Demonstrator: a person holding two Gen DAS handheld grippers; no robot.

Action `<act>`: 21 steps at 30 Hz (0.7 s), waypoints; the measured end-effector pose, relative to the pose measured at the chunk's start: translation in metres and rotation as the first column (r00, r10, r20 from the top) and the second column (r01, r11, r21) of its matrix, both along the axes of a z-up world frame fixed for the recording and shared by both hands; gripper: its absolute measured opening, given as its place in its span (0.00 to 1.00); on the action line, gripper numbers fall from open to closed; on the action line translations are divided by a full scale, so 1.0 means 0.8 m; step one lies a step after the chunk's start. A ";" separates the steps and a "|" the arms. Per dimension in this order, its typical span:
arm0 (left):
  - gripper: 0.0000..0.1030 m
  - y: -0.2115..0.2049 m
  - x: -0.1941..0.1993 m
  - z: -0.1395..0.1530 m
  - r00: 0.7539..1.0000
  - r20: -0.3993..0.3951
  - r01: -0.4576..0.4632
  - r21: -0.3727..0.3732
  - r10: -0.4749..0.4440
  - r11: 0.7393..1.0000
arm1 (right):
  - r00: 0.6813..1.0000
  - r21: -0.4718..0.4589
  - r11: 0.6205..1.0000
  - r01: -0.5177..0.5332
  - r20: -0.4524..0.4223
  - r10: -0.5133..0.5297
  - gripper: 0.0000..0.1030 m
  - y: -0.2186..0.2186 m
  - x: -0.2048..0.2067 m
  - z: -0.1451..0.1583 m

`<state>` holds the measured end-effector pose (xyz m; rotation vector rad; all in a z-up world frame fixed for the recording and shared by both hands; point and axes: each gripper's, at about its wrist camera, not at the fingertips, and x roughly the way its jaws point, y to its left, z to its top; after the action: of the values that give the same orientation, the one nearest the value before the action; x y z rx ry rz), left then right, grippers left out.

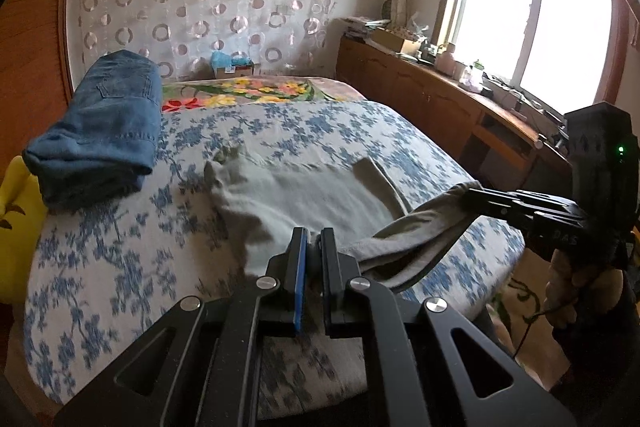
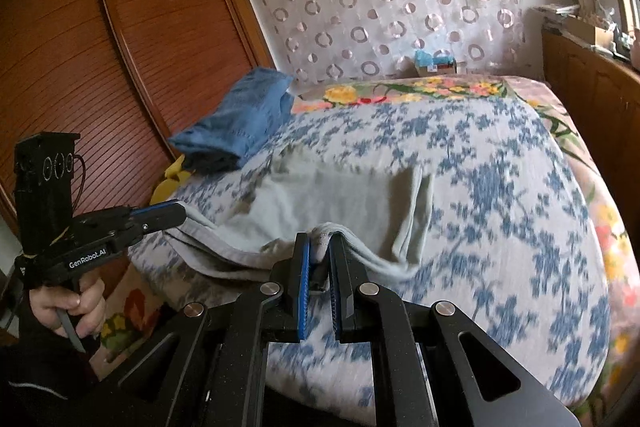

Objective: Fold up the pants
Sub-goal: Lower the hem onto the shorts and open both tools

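Pale grey-green pants (image 1: 304, 195) lie spread on the blue-flowered bed cover, also seen in the right wrist view (image 2: 320, 203). My left gripper (image 1: 314, 239) is shut on the near edge of the pants. It shows from the side in the right wrist view (image 2: 180, 213), pinching the cloth's left corner. My right gripper (image 2: 320, 247) is shut on a bunched fold of the pants' near edge. It shows in the left wrist view (image 1: 472, 193) at the right, holding the cloth lifted off the bed. The cloth sags between the two grippers.
Folded blue jeans (image 1: 100, 131) sit at the bed's far left, beside a wooden wardrobe (image 2: 120, 47). A yellow object (image 1: 16, 227) lies at the bed's left edge. A small box (image 1: 234, 65) stands at the bed's head. A cluttered wooden cabinet (image 1: 440, 95) runs under the window on the right.
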<state>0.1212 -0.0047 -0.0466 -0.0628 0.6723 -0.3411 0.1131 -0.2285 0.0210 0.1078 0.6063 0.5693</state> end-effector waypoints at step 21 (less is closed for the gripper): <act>0.07 -0.013 0.080 0.025 0.996 0.085 -0.037 0.063 0.032 0.997 | 0.999 -0.078 0.996 0.051 0.013 -0.050 0.08 0.034 0.102 0.012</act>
<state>0.1850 -0.0151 -0.0262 0.0016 0.5982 -0.2869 0.1949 -0.2010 0.0308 0.0458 0.6126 0.4961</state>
